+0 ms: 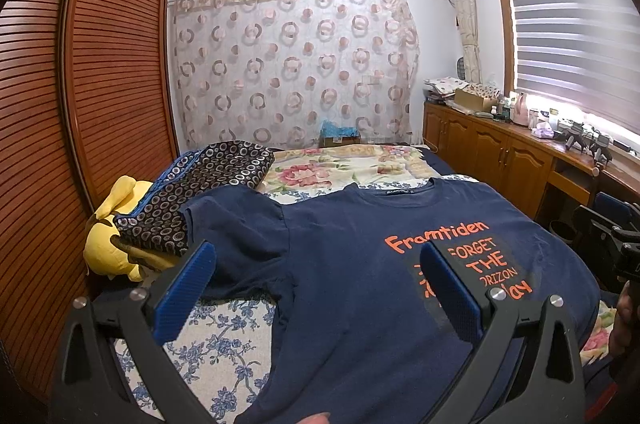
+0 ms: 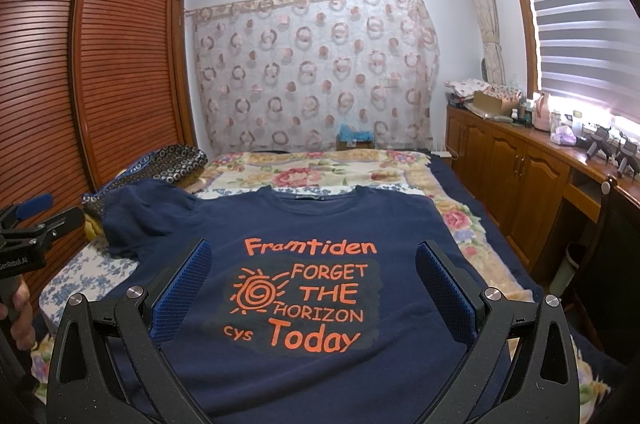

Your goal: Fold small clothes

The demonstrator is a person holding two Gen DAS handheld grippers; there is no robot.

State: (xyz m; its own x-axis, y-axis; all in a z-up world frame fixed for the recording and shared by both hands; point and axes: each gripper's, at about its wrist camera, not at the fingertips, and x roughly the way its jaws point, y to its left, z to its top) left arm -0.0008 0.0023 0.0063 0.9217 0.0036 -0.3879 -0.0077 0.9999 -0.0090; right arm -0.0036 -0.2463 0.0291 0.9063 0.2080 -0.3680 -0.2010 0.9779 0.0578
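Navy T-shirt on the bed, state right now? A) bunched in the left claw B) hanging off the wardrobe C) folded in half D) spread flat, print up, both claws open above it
D: the navy T-shirt lies spread flat with its orange print up, and the left claw and right claw are open above it, gripping nothing.

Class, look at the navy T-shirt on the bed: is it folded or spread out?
Spread out. The navy T-shirt lies flat, print up, collar and left sleeve extended; no fold shows. Its right sleeve is unclear.

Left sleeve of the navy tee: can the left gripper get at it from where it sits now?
Probably yes. The left gripper is open above the navy T-shirt, and the sleeve lies spread flat just ahead of its left finger. Nothing covers it; the patterned cushion sits beside it, farther left.
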